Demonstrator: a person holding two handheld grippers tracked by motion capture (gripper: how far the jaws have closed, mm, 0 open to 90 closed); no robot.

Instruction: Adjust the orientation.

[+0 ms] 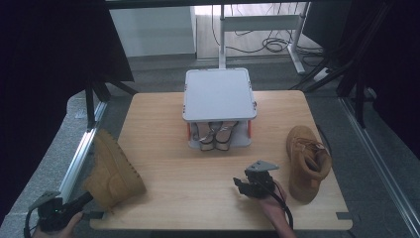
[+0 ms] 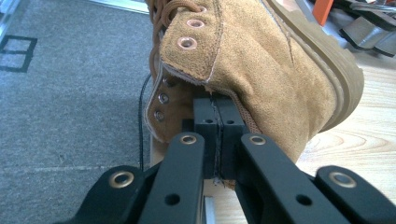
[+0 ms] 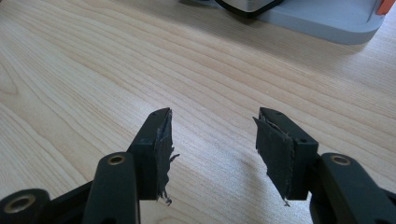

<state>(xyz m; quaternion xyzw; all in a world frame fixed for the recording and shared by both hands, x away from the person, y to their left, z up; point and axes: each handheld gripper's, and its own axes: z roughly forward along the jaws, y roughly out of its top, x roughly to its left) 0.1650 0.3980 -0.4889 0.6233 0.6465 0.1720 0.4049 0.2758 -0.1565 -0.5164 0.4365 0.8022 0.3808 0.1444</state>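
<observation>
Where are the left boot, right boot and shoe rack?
left boot (image 1: pixel 111 171), high view, on its side panel.
right boot (image 1: pixel 303 163), high view, on its laced upper.
shoe rack (image 1: pixel 219 93), high view, on its grey top shelf.

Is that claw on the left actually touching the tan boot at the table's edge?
Touching. In the left gripper view, the left gripper has its jaws closed together, their tips pressed into the collar of the tan boot just below the eyelets, with no gap visible.

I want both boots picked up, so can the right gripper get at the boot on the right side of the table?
Probably yes: the right gripper is open and holds nothing, with bare table to the boot.
</observation>
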